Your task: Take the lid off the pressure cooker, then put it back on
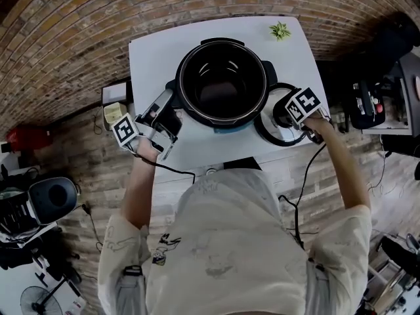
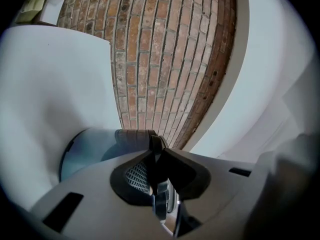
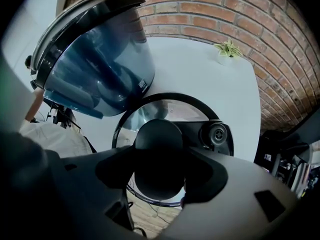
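So the pressure cooker (image 1: 223, 84) sits open mid-table (image 1: 157, 51), and the lid (image 1: 268, 131) lies flat just right of it, rim close to the pot's wall. Right gripper (image 1: 287, 115) is clamped on the lid's black knob (image 3: 159, 139) from above. Left gripper (image 1: 168, 104) is pinched onto the cooker's left side handle (image 1: 172, 87), bracing it.

I'd call this halfway: lid's off, putting it back comes next. That means lifting clear of the cooker's rim, swinging left over the pot, then lining it up. Heads up, the lid's near rim looks right at the table edge in front of the cooker. There's open room behind the cooker, just a small plant (image 1: 280, 30).
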Action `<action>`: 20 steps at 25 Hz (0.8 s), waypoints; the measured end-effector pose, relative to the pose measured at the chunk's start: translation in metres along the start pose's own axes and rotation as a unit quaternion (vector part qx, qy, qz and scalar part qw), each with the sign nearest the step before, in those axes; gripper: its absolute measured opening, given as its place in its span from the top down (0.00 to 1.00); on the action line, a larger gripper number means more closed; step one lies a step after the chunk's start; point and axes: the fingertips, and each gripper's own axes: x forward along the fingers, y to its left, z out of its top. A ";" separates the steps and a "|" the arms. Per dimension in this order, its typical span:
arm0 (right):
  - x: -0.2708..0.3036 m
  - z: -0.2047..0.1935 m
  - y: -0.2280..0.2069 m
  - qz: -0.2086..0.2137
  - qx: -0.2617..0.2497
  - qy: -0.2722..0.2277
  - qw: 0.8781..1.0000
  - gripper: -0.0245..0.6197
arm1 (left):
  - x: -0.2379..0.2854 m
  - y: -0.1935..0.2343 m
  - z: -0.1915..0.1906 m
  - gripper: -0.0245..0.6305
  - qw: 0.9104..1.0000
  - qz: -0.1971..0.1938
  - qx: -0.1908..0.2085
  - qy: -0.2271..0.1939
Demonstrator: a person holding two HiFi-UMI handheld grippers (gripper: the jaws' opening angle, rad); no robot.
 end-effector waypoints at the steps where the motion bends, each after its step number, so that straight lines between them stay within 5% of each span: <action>1: 0.000 0.000 0.000 -0.003 -0.003 0.000 1.000 0.51 | 0.000 0.000 0.000 0.85 1.000 0.000 0.000 0.000; 15: 0.002 0.000 0.001 -0.016 -0.018 -0.036 0.999 0.50 | -0.001 0.002 0.001 0.85 1.000 0.014 0.017 -0.010; 20: -0.017 0.013 0.004 0.010 0.013 -0.128 0.992 0.32 | -0.003 0.002 0.009 0.65 0.994 0.063 0.089 -0.027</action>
